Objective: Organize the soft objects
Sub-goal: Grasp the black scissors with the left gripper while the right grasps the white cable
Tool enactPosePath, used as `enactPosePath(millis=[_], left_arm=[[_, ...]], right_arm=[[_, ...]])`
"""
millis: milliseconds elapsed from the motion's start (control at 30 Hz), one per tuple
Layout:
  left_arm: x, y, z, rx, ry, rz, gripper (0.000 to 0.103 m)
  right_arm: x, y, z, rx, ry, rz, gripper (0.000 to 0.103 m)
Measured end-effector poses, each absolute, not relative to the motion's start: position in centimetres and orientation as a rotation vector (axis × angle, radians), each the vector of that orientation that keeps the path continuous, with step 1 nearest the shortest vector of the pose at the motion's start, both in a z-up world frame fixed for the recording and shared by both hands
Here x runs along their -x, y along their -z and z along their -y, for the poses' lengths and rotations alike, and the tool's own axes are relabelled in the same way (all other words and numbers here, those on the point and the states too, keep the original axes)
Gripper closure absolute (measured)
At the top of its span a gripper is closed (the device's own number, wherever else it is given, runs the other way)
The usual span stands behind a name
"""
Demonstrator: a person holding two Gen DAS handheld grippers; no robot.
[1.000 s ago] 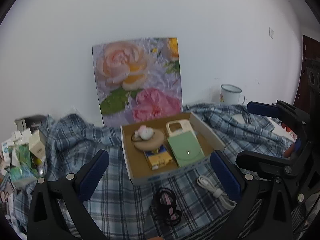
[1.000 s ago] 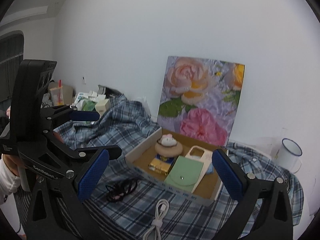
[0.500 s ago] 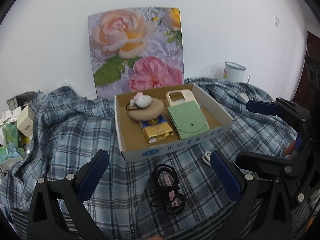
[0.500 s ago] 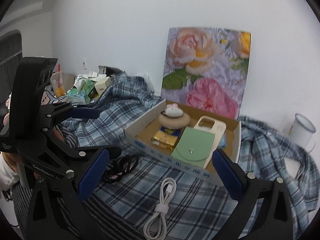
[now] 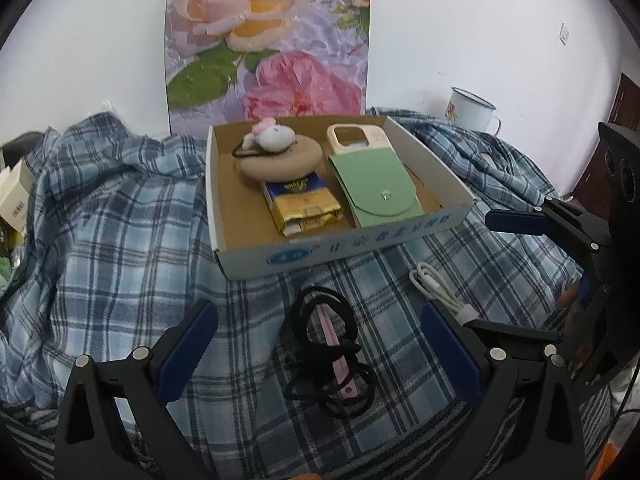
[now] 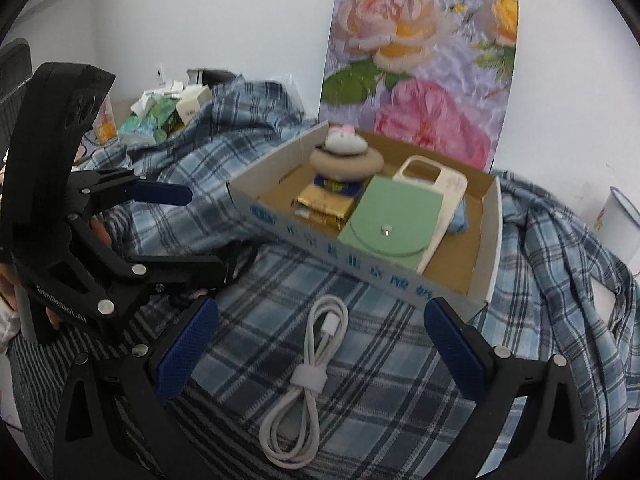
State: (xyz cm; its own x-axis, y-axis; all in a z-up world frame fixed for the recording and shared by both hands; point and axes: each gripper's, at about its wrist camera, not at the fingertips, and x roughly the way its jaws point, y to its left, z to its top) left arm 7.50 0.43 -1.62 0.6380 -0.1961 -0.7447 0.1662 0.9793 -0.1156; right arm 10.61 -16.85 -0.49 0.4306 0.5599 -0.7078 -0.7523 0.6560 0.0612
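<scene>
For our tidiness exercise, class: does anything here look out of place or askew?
Yes. Two bundled cords lie loose on the plaid cloth outside the cardboard box: a black cable tangle and a coiled white cable. Inside the box, the phone case sits tilted, propped across other items.

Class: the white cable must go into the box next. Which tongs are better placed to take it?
Right. The right tongs are open with the white cable lying between them; the left tongs straddle the black cable instead.
</scene>
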Motion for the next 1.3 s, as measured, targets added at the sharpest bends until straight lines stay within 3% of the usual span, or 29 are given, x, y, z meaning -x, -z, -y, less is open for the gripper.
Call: enactPosePath(millis=[267,333,400,533,667,967,1167,1300], left_arm=[[-7.4,2.4,0.1,0.065,0.261,-0.909,0.001],[-7.3,2.7,0.5,0.060,0.273,-0.922,0.001],[-7.2,2.9,0.9,0.034,0.264,-0.922,0.002],[-7.4,3.5,1.1,0.022,0.256,-0.949,0.023],[-7.7,4.4,1.1,0.017,0.265,-0.993,0.053],[-7.4,4.3,1.3,0.002,0.272,-0.978,0.077],[-7.2,4.0,1.4,0.014,0.287,-0.959,0.086],[-6.9,3.7,1.4,0.012,0.290,-0.938,0.087]], right_arm=[[-11.0,1.8,17.7,0.285,-0.867,-0.833,0.003],[-11.1,2.0,17.5,0.293,-0.881,-0.851,0.013],[-11.0,2.2,17.3,0.309,-0.895,-0.866,0.016],[-10.4,2.4,17.1,0.355,-0.913,-0.870,0.026],[-10.4,2.6,17.1,0.365,-0.919,-0.878,0.027],[-10.6,2.6,17.3,0.343,-0.924,-0.888,0.027],[-10.4,2.4,17.4,0.344,-0.938,-0.883,0.027],[-10.2,2.6,17.3,0.350,-0.971,-0.898,0.046]])
